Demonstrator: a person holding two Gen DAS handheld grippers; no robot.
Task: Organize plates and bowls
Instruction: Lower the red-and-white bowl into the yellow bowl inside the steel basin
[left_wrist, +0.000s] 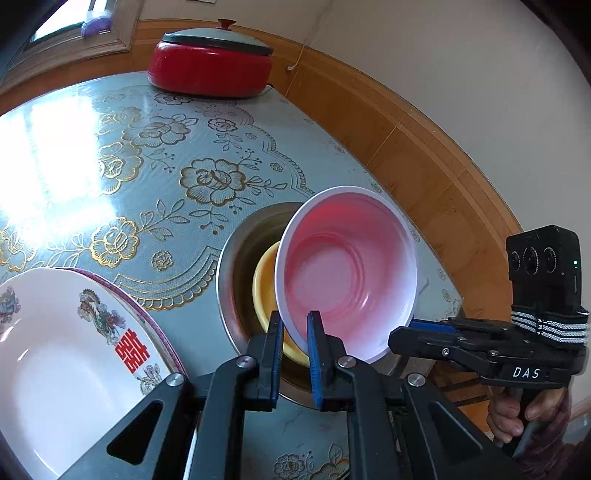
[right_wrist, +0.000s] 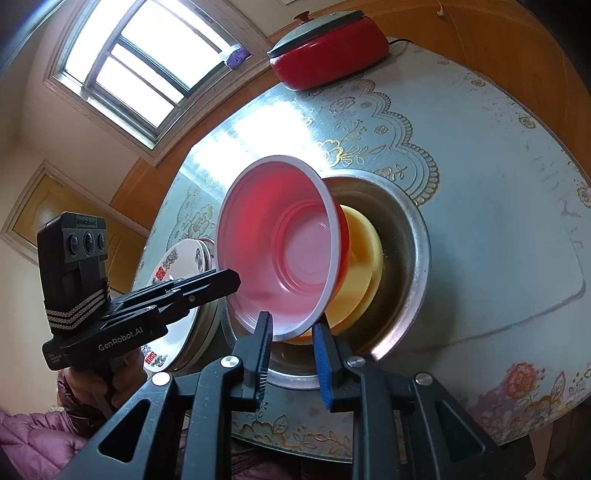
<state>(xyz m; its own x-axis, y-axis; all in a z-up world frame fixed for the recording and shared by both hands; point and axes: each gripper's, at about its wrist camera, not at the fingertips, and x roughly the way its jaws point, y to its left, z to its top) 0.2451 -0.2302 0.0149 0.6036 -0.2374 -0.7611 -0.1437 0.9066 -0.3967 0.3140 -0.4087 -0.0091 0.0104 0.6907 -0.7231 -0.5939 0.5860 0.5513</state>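
A red bowl with a pale pink inside is held tilted over a steel basin. A yellow bowl lies in the basin beneath it. My left gripper is shut on the red bowl's near rim. My right gripper also grips the bowl's rim, one finger on each side; it shows from the side in the left wrist view. A white plate with a red character lies to the left, on top of a purple-rimmed plate.
A red electric pot with a grey lid stands at the table's far edge. The table has a grey floral cloth. A wooden wall panel runs behind the table.
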